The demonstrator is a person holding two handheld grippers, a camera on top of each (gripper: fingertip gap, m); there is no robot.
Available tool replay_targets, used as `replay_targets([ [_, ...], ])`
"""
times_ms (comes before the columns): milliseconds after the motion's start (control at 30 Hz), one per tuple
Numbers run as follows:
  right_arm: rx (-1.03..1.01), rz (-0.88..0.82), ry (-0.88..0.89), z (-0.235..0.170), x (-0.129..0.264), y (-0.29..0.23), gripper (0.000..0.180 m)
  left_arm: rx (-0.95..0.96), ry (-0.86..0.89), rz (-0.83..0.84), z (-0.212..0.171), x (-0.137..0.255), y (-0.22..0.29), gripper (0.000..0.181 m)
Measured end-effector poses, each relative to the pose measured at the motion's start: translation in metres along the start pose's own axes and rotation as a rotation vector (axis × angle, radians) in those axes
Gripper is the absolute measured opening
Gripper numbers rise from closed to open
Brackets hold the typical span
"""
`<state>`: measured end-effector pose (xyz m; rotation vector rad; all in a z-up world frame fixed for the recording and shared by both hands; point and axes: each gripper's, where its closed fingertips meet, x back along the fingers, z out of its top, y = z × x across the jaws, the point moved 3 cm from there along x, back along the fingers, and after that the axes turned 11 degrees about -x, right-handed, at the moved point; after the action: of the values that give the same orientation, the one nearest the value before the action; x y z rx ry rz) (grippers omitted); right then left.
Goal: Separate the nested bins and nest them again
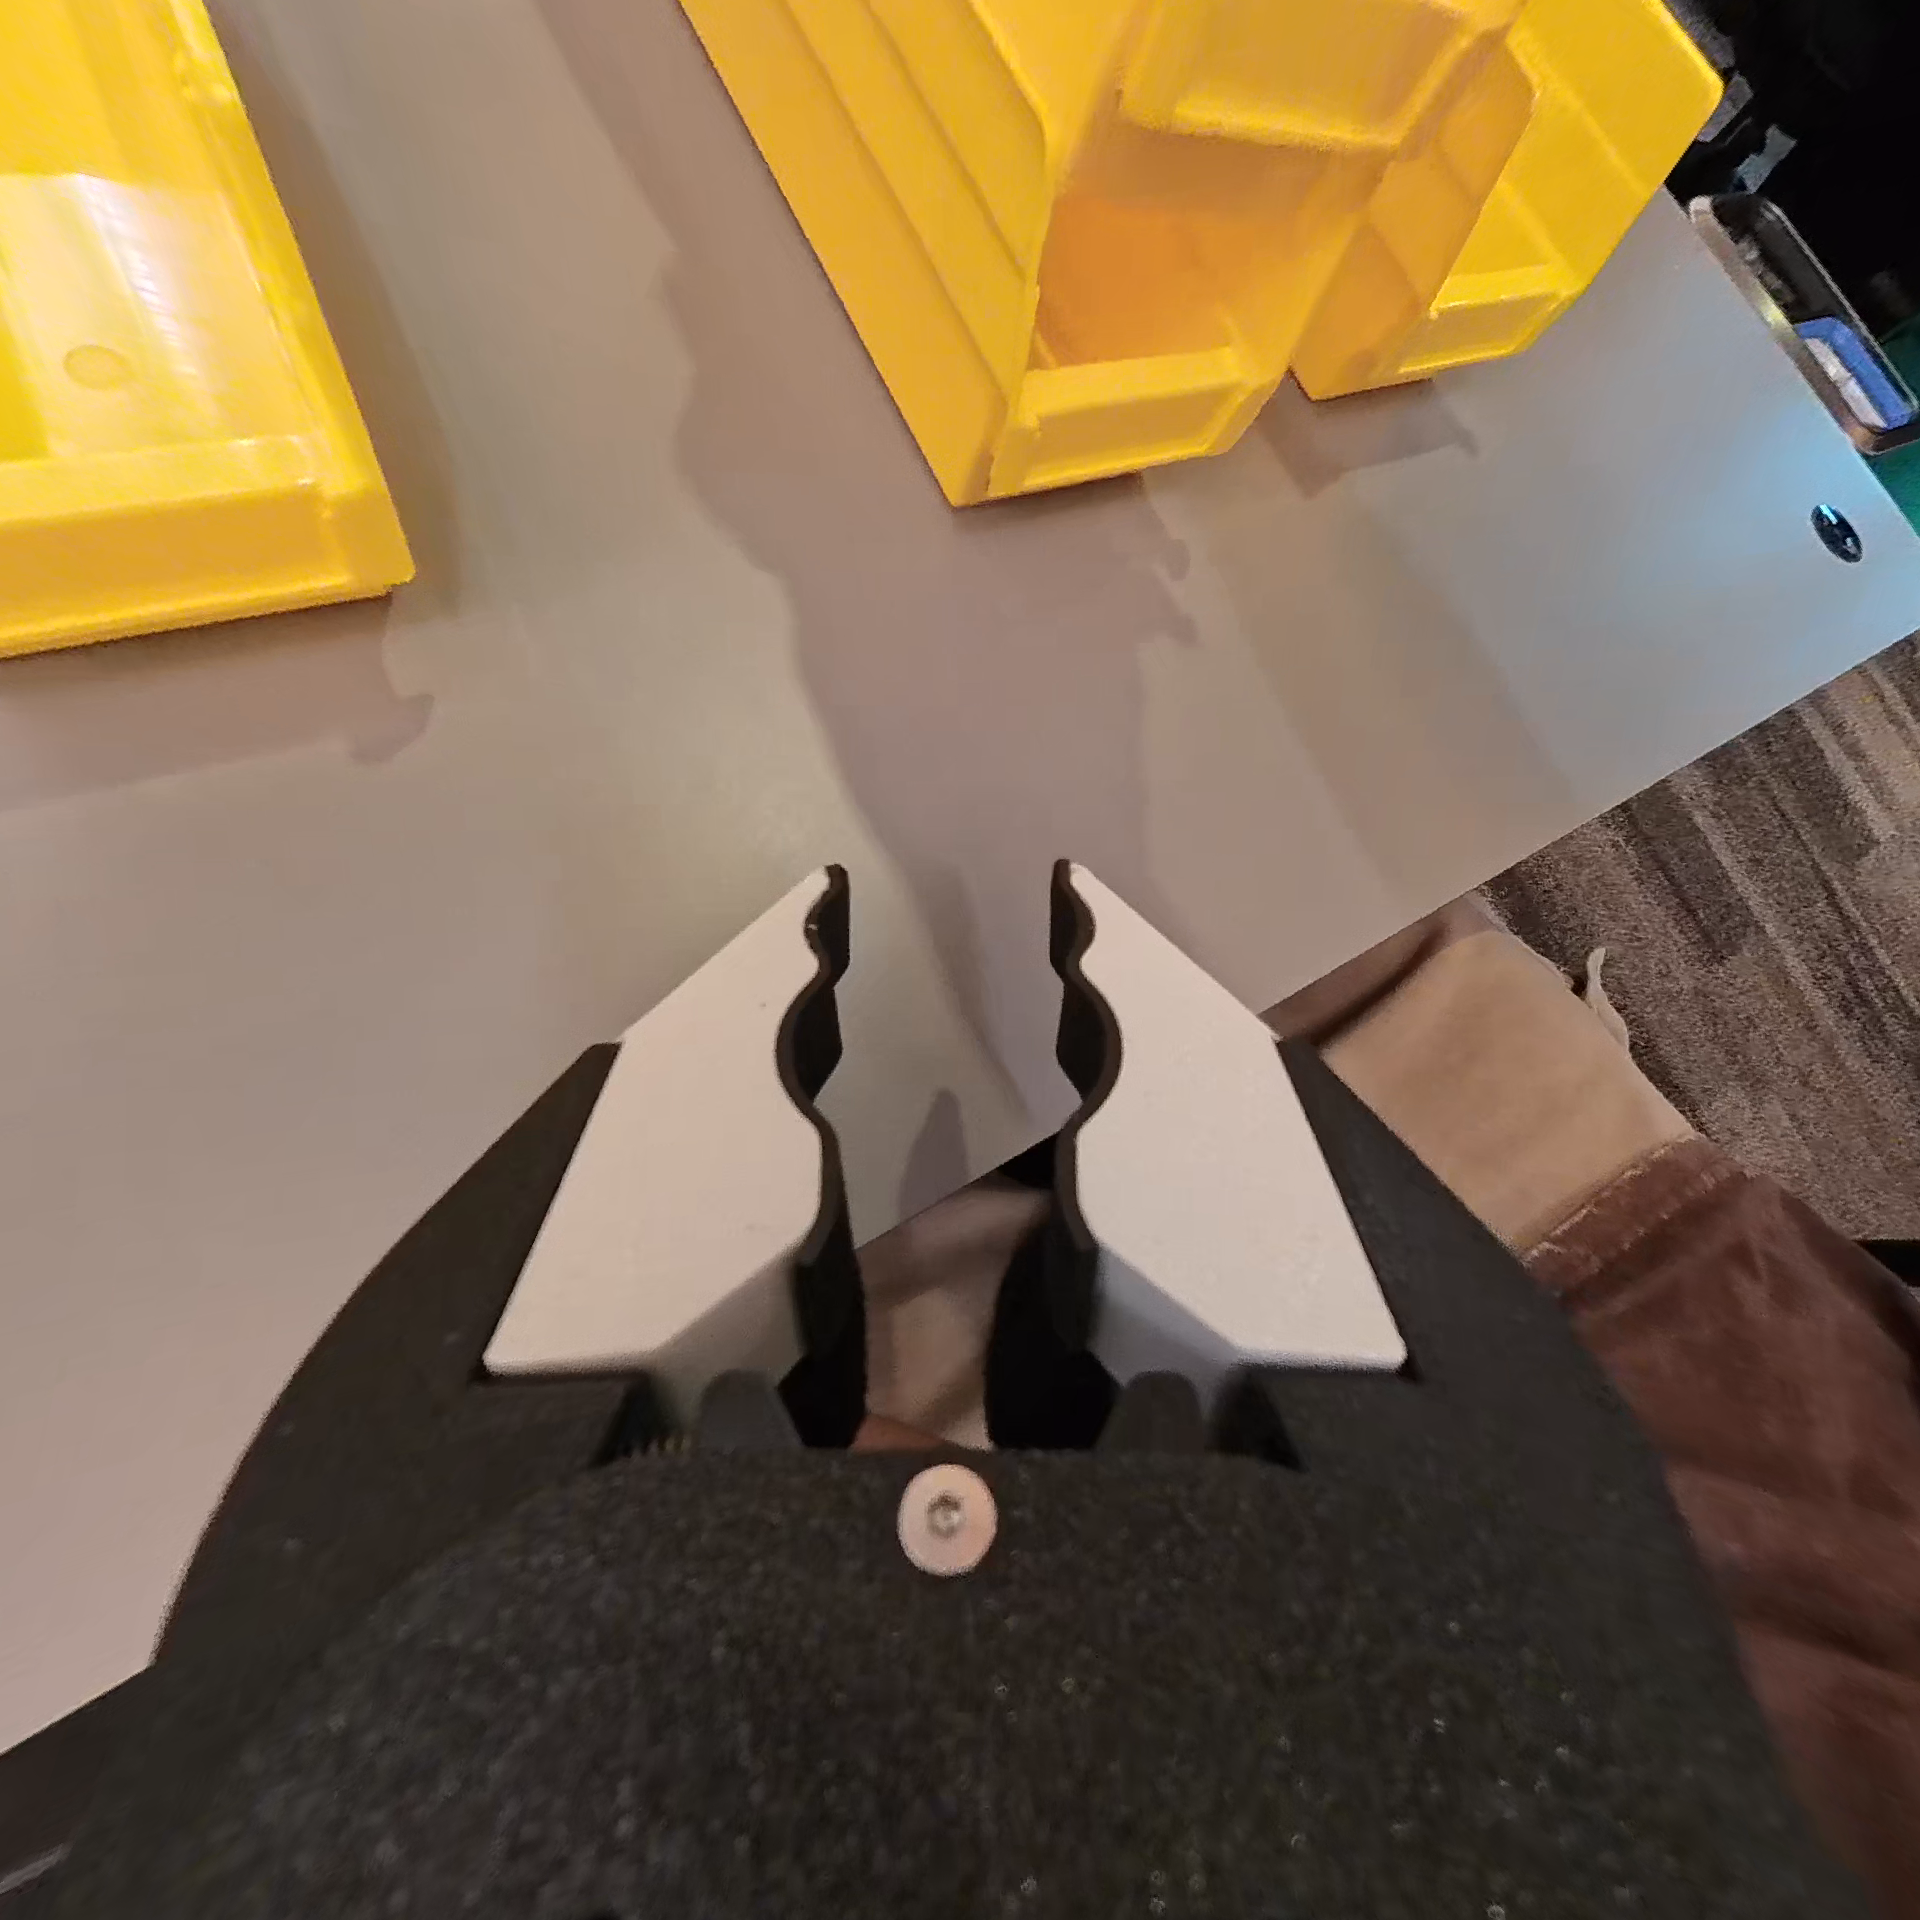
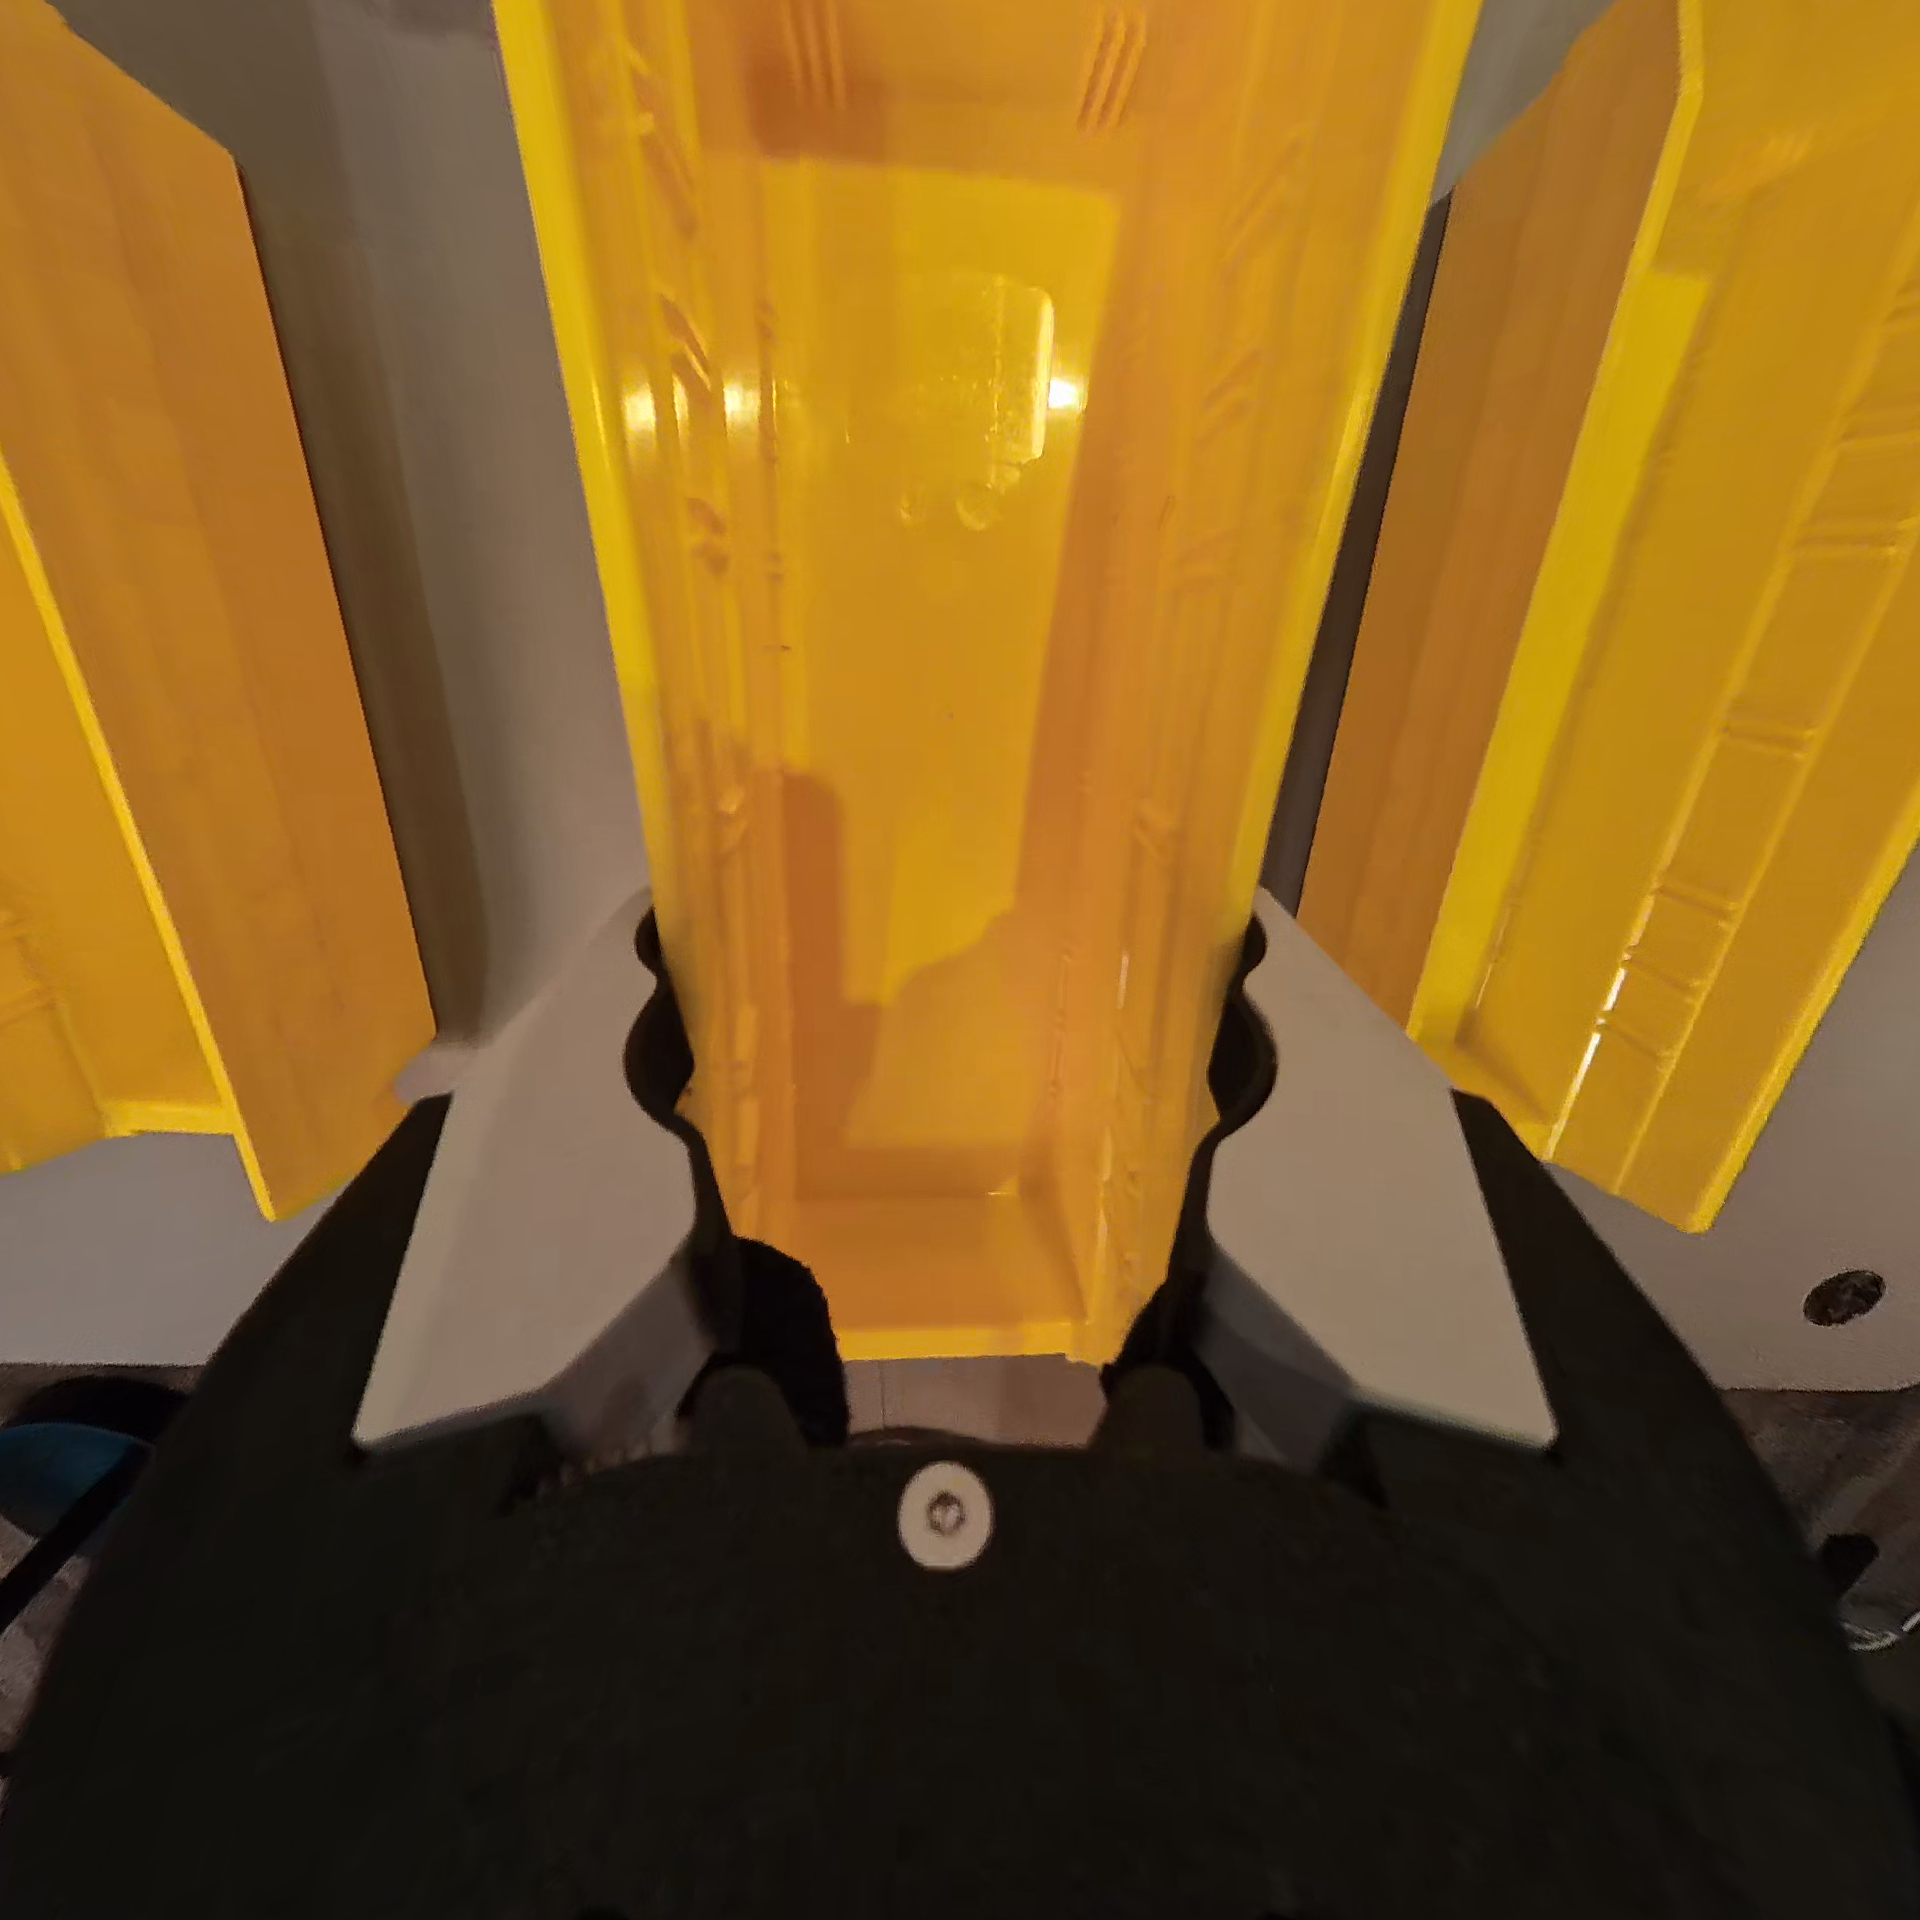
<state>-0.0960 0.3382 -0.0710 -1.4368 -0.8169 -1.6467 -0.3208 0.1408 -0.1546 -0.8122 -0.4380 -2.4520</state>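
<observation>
Your right tongs [image 2: 951,1039] are clamped on a yellow bin [image 2: 935,623]: its narrow body runs straight away from the camera between the two grey fingers [image 2: 561,1164], and the black wavy pads press against its outer walls on both sides. That gripped bin is open toward the camera, so you look along its floor and ribbed inner walls. On either side of it, apart from it with grey tabletop [image 2: 416,520] showing in the gaps, stand two more yellow bins, one on the left [image 2: 156,675] and one on the right [image 2: 1662,675].

Your left tongs [image 1: 951,904] hang open above the tabletop [image 1: 623,623] near its front edge, with nothing between the pads and a clear gap from tip to tip. Ahead of them and to the right sits a cluster of yellow bins [image 1: 935,260], one narrow bin tilted inside the larger one, with another yellow bin [image 1: 1507,260] touching it on the right. Well apart on the far left lies a separate yellow bin [image 1: 156,416], cut off by the frame.

Below the tabletop edge you can see a brown sleeve [image 1: 1714,1403] and patterned carpet [image 1: 1714,935].
</observation>
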Motion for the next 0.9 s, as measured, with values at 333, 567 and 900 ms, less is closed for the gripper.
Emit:
replay_targets([
  [333, -0.008, 0.001, 0.004, 0.004, -0.024, -0.004, 0.104, -0.012, -0.009, -0.001, -0.001, -0.001, 0.001, 0.037],
  [567, 0.01, -0.025, -0.014, 0.001, -0.041, -0.004, 0.117, -0.036, -0.021, 0.003, -0.002, -0.003, 0.004, 0.037],
  [900, 0.177, 0.044, 0.071, 0.013, -0.006, 0.002, 0.14, -0.035, -0.033, -0.013, -0.005, -0.004, 0.005, 0.037],
])
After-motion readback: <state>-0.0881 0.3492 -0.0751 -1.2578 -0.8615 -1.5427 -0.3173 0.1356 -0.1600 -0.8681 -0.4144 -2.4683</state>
